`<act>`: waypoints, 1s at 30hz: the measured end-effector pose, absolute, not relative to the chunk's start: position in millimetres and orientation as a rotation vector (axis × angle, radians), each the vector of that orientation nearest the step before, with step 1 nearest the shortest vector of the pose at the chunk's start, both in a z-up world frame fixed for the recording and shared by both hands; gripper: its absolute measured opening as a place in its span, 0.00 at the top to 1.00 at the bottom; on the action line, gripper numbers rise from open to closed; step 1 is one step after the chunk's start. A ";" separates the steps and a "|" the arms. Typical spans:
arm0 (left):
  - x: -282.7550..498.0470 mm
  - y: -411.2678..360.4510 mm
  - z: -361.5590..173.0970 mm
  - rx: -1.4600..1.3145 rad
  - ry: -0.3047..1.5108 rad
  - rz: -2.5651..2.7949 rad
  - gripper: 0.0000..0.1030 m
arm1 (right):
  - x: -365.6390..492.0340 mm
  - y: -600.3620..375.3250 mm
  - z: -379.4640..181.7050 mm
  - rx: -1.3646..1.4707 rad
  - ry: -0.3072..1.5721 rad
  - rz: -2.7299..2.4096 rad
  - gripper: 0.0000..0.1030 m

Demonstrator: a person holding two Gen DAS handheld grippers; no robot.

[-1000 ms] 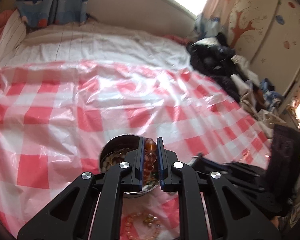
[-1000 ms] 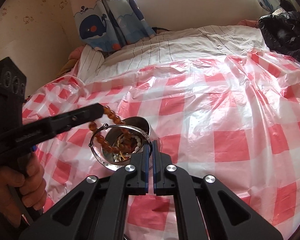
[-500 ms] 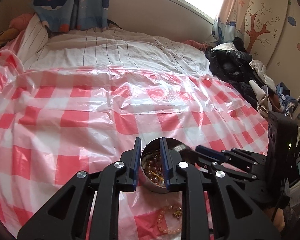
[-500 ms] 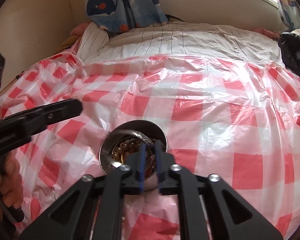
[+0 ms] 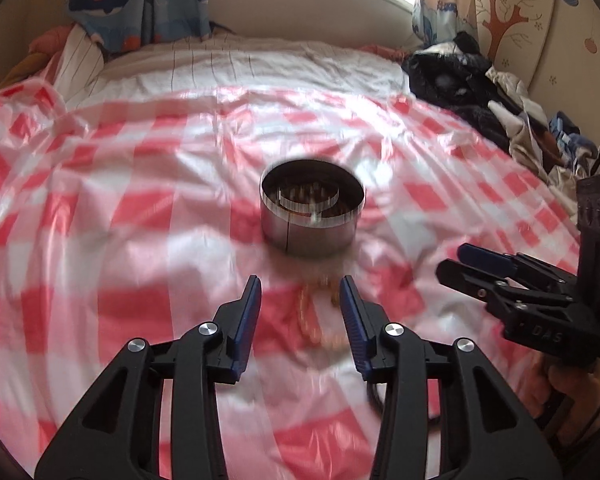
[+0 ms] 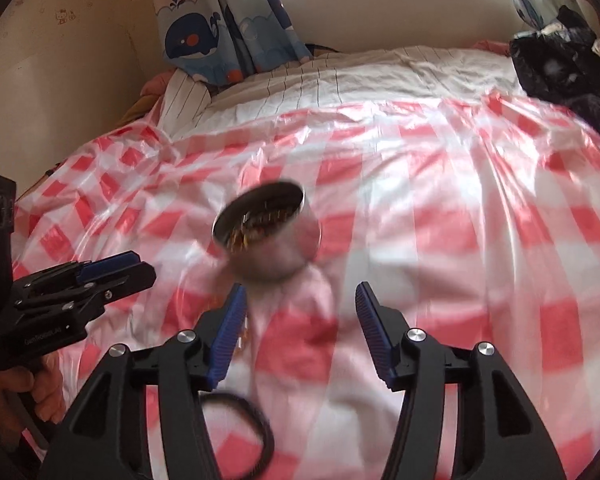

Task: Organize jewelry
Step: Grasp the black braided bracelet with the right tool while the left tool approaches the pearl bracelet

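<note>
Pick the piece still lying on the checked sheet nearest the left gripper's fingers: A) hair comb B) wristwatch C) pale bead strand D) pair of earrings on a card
C: a pale bead strand lies on the checked sheet just ahead of the left gripper, short of the metal tin.

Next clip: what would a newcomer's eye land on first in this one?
The round metal tin full of jewelry, standing mid-frame on the red-and-white checked sheet that covers the bed. Just nearer than the tin, a pale bead bracelet lies on the sheet between the empty left tongs, whose jaws are opening. The right tongs are opening too, also empty.
</note>
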State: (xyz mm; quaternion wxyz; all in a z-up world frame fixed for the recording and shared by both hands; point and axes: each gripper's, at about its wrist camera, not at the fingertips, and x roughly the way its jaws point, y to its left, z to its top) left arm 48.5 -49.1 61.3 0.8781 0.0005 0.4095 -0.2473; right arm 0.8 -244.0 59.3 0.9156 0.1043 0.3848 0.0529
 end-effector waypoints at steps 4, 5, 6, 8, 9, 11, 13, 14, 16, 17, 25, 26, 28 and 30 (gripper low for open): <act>21.7 -38.0 40.1 -0.012 0.890 -0.486 0.63 | -28.6 -239.2 51.0 0.237 0.806 0.125 0.45; 16.2 -35.5 37.9 -0.021 0.893 -0.481 0.63 | -35.1 -236.7 49.8 0.237 0.803 0.128 0.43; 10.8 -33.4 36.2 -0.028 0.893 -0.478 0.62 | -39.5 -234.7 46.4 0.236 0.812 0.129 0.43; 1.5 -29.8 34.7 -0.039 0.890 -0.476 0.59 | -44.7 -232.9 33.9 0.248 0.848 0.130 0.43; -4.2 -28.0 32.9 -0.045 0.882 -0.475 0.53 | -44.8 -233.0 27.9 0.265 0.867 0.132 0.43; -13.0 -23.6 25.7 -0.065 0.871 -0.471 0.50 | -43.8 -232.1 18.6 0.298 0.889 0.136 0.39; -20.1 -18.3 16.3 -0.094 0.876 -0.460 0.50 | -44.3 -228.6 15.4 0.301 0.879 0.130 0.36; -25.0 -16.3 13.9 -0.099 0.859 -0.456 0.50 | -45.1 -226.5 14.9 0.294 0.869 0.127 0.36; -35.8 -15.8 12.2 -0.087 0.819 -0.447 0.50 | -47.8 -223.7 13.0 0.280 0.854 0.116 0.35; -39.5 -16.7 12.2 -0.074 0.806 -0.445 0.49 | -48.7 -221.0 12.2 0.265 0.850 0.110 0.34; -69.1 -18.6 10.2 0.009 0.710 -0.452 0.40 | -49.9 -210.4 8.7 0.199 0.843 0.094 0.30; -71.1 -19.3 10.1 0.018 0.705 -0.448 0.39 | -50.1 -210.3 8.8 0.200 0.843 0.095 0.28; -73.5 -19.8 9.9 0.029 0.696 -0.437 0.38 | -51.1 -209.0 7.5 0.200 0.841 0.101 0.26; -76.3 -20.5 9.6 0.041 0.689 -0.423 0.38 | -51.4 -207.3 5.6 0.190 0.843 0.099 0.26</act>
